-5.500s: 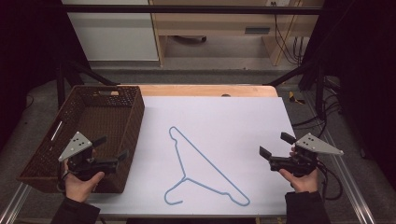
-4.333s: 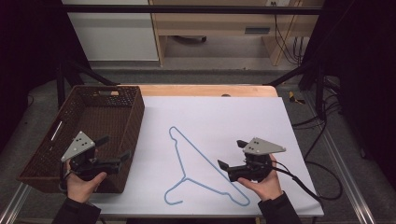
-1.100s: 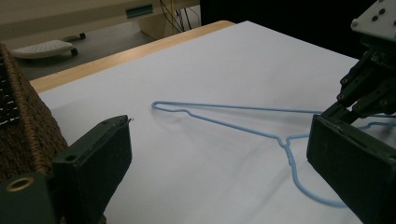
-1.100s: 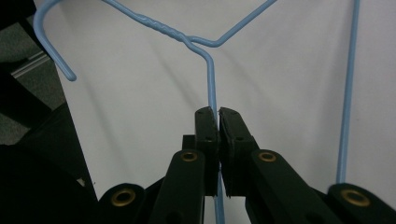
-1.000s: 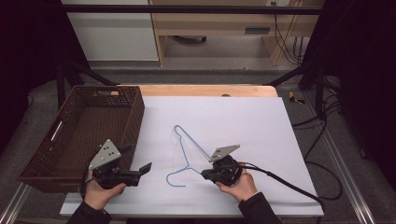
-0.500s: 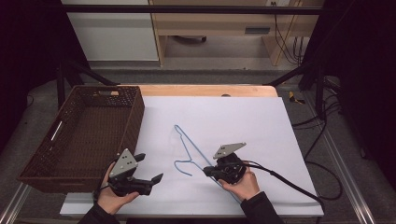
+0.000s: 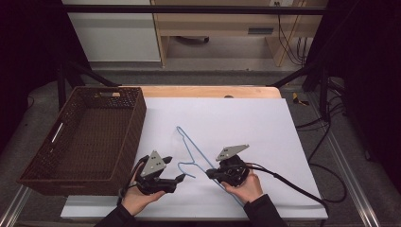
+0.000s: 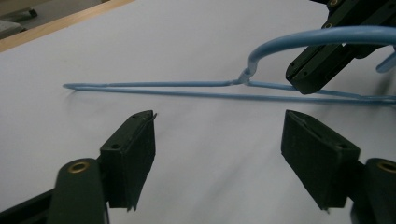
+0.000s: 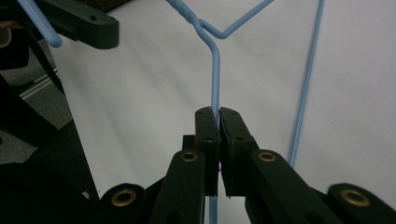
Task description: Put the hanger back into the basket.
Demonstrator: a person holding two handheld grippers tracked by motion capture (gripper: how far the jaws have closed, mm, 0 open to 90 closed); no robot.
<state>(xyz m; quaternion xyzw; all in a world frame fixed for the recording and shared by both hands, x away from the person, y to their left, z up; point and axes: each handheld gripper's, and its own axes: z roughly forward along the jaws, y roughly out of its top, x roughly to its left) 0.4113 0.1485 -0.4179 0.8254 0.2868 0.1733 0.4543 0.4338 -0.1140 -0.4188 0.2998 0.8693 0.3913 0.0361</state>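
One thin blue wire hanger (image 7: 191,150) beside woven basket (image 7: 90,137).

Basket (image 7: 85,137) sits on the desk (image 7: 227,113), far left side. Hanger (image 7: 191,149) lies near the front edge, mid-desk, just right of the basket — hook end toward the front-left, one arm running back toward the desk centre. Left gripper (image 7: 182,178) is at the front, btwn basket and hook, jaws just beside the hook tip. Right gripper (image 7: 210,174) sits right of it w/ the hanger's wire btwn its jaws. Cable (image 7: 293,184) trails off right.
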